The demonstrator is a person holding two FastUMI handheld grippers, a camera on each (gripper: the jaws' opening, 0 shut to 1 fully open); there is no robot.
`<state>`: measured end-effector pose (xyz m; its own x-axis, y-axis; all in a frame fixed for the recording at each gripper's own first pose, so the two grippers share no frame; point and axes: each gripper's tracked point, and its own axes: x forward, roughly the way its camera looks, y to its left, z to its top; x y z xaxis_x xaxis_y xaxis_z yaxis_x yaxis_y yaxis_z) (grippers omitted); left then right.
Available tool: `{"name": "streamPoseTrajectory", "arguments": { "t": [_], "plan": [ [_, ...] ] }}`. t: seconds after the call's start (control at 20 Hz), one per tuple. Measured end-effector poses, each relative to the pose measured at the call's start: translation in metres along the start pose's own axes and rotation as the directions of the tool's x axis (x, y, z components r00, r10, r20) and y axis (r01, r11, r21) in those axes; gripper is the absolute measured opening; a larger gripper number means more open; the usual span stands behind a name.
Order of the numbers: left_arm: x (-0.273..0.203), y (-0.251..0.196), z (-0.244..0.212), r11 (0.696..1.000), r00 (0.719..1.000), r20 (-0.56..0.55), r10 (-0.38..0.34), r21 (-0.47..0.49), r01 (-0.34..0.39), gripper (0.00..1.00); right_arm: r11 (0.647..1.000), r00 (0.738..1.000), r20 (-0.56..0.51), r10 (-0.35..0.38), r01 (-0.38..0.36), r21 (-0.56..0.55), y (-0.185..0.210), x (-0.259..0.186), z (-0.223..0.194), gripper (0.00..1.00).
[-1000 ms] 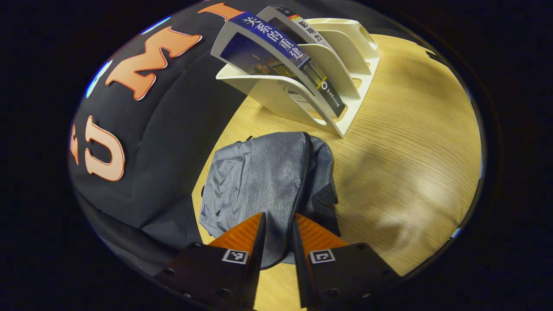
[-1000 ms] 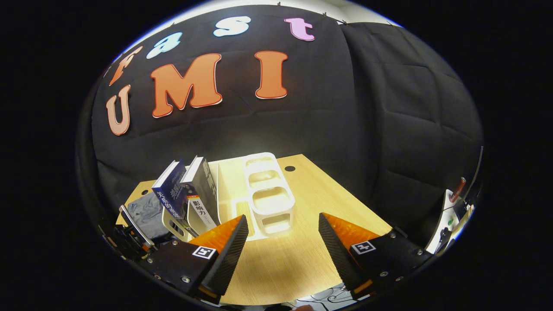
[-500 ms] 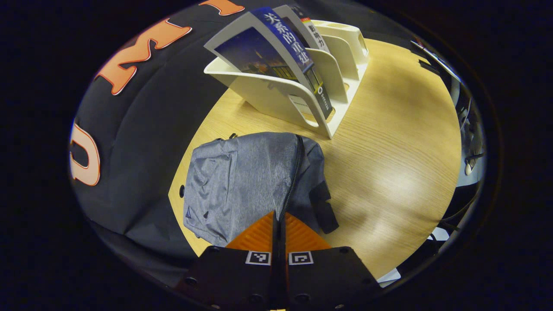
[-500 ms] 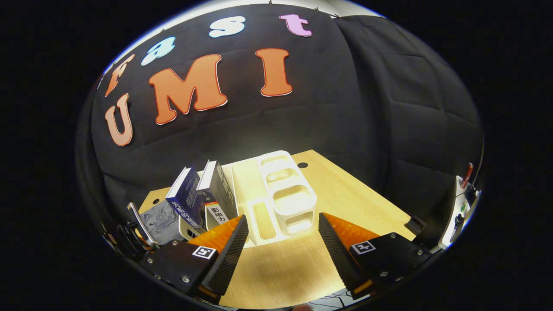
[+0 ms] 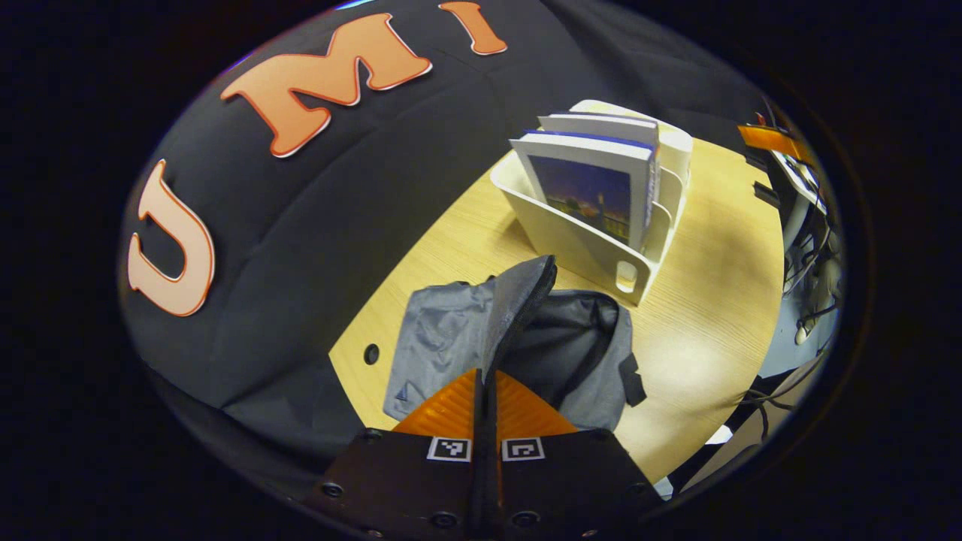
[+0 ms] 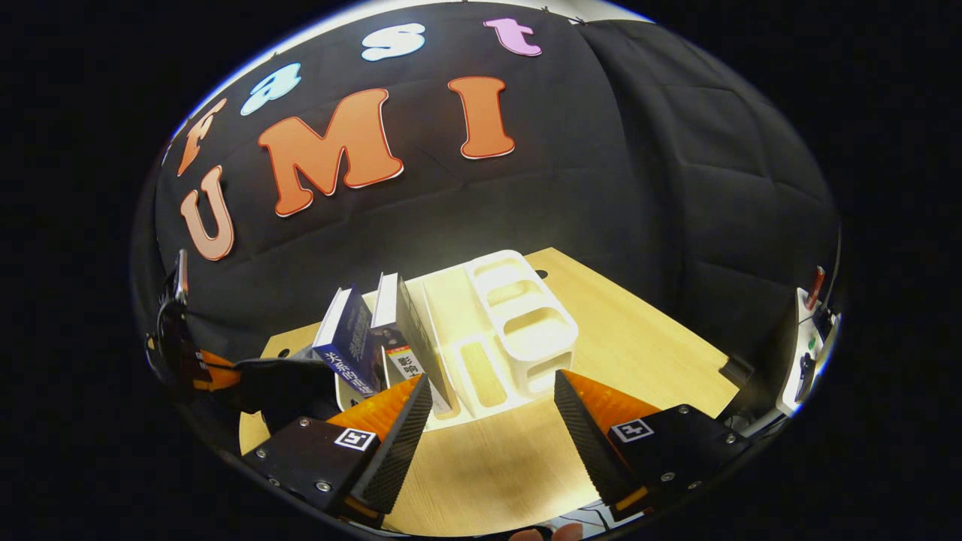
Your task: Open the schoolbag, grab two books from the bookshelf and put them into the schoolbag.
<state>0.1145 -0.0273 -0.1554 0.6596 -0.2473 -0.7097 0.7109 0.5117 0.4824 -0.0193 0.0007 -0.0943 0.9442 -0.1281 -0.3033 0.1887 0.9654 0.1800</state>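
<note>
My left tool pinches the grey fabric schoolbag's flap, lifted open; right tool gapes wide before the white plastic bookshelf; spine text on the two books is too small to read.

The left gripper view looks down, close over the grey fabric schoolbag; the right gripper view faces the booth's wall across the wooden table. Both share the white plastic bookshelf.

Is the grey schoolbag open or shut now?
Open: the schoolbag has its flap lifted by the left tongs, showing a dark interior.
</note>
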Motion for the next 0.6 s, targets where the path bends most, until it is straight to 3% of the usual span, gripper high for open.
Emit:
{"name": "streamPoseTrajectory", "arguments": {
  "t": [0.4, 0.6],
  "plan": [
    [-0.004, 0.071, 0.041, 0.999, 0.997, 0.063, 0.039, -0.008, -0.039, 0.01, 1.000, 0.997, -0.080, 0.012, -0.013, -0.006, 0.029, -0.018, -0.001, 0.98],
    [0.001, 0.081, 0.038, 0.999, 0.998, 0.067, 0.020, -0.034, -0.018, 0.01, 0.995, 0.983, -0.169, 0.076, -0.086, -0.055, 0.073, -0.038, 0.028, 0.98]
  ]
}}
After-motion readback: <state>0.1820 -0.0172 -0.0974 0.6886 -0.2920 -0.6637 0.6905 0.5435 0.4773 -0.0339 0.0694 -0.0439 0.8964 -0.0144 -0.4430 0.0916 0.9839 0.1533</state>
